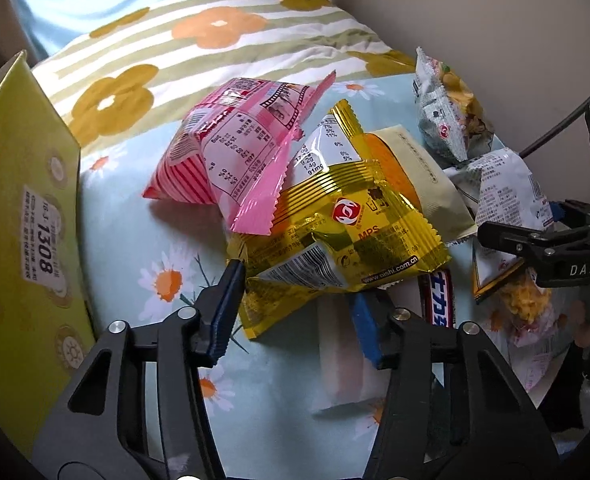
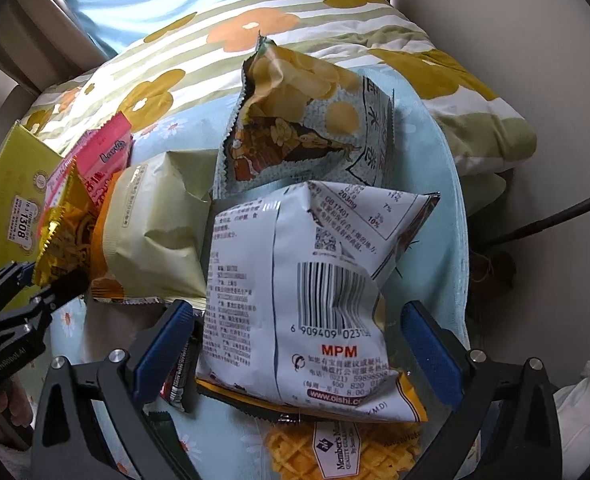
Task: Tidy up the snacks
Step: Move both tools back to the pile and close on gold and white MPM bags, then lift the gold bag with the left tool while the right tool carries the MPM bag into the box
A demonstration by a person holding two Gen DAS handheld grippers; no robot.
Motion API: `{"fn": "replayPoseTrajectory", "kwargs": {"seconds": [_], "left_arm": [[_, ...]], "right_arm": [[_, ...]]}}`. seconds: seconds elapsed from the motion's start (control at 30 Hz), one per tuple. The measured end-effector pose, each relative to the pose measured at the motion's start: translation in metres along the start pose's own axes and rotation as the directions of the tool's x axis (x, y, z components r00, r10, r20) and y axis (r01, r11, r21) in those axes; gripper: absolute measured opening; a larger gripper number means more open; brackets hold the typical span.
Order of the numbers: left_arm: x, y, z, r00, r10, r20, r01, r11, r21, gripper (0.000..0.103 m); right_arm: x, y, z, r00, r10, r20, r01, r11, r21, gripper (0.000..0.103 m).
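Your left gripper [image 1: 299, 312] stands open around the near edge of the shiny gold foil snack bag [image 1: 347, 224] at centre frame, the glossy pink packet [image 1: 231, 160] leaning on it. Your right gripper [image 2: 299, 344] is open, straddling the white crinkled barcode bag [image 2: 307, 288]. The yellow-green cardboard box [image 1: 19, 208] fills the left edge.

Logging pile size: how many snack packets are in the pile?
8 visible: pink bag, gold bag, cream bag mid-pile; chip bag farthest; white bag before it; waffle pack, chocolate bar, pale stick nearest. More may hide underneath.
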State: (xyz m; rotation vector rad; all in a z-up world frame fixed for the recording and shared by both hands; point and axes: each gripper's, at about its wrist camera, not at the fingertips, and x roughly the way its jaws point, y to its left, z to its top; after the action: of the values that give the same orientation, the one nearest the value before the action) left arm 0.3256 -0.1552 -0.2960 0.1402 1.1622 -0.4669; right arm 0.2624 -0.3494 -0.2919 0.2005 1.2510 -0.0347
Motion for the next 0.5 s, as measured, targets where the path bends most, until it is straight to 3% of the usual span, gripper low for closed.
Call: {"fn": "replayPoseTrajectory", "kwargs": {"seconds": [0.23, 0.4, 0.5], "left_arm": [[-0.008, 0.000, -0.005, 1.000, -0.003, 0.005, 0.003, 1.000, 0.009, 0.043], [-0.015, -0.005, -0.011, 1.000, -0.001, 0.011, 0.001, 1.000, 0.021, 0.043], [-0.018, -0.007, -0.011, 1.000, -0.002, 0.015, 0.002, 1.000, 0.023, 0.043]], "right_arm": [[0.003, -0.001, -0.001, 1.000, 0.000, 0.007, 0.000, 1.000, 0.022, 0.102], [0.008, 0.001, 0.001, 1.000, 0.017, -0.005, -0.017, 1.000, 0.009, 0.074], [0.007, 0.003, 0.000, 1.000, 0.009, 0.002, -0.009, 1.000, -0.001, 0.066]]}}
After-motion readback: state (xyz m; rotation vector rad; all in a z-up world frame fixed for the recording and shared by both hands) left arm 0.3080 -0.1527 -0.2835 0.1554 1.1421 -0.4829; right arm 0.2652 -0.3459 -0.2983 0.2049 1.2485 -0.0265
